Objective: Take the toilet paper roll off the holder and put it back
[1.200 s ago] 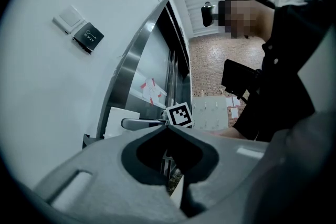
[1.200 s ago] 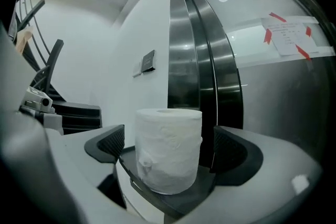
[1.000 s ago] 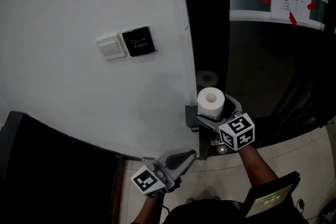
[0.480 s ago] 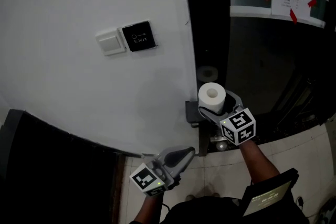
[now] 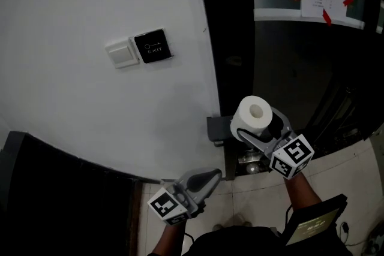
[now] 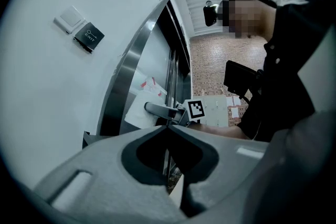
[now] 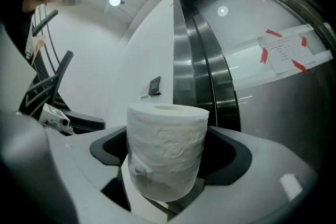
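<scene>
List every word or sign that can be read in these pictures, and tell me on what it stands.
"EXIT", with a key symbol: black plate on the white wall.
Taped paper notice, top right: print too small to read.
Dark board, bottom right: print blurred, unreadable.

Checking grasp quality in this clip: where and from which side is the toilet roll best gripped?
Around the middle of its curved wall, jaws on opposite sides, coming in level from the side. The roll stands upright with its core hole facing up, so both flanks are free. The right gripper, whose jaws have just been closing, holds it this way.
</scene>
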Demonstrator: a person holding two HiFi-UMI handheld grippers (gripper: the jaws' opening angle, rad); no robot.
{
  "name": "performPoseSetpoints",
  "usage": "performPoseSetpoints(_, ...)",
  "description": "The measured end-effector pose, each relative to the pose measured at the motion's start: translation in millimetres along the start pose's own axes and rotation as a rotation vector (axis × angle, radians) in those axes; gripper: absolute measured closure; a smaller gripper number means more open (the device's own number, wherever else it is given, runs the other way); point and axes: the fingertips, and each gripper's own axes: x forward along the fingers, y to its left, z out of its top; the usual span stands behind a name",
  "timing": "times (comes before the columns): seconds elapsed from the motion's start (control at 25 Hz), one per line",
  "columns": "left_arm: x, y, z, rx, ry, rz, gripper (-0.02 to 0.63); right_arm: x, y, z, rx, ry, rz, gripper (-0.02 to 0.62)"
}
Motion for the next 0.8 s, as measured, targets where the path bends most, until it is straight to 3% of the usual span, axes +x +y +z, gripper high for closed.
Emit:
performPoseSetpoints(0.2, 5, -2, 1, 0.008, 0.002, -0.013, 0.608, -51, -2, 17, 0.251, -0.173, 0.007, 0.167)
performPoseSetpoints(0.44, 18, -11, 2, 0.018, 0.0, -0.05, 0.608, -99, -14, -18, 0.592, -0.29, -0.027, 0.167)
performPoseSetpoints(0.68, 27, -26, 1, 0.035, -0.002, -0.089, 0.609, -130, -16, -46, 0.747, -0.335, -0.075, 0.167)
performPoseSetpoints(0.8, 27, -28, 1, 0.034, 0.002, -0.091, 0.609, -132, -14, -47, 0.753, -0.335, -0.079, 0.167)
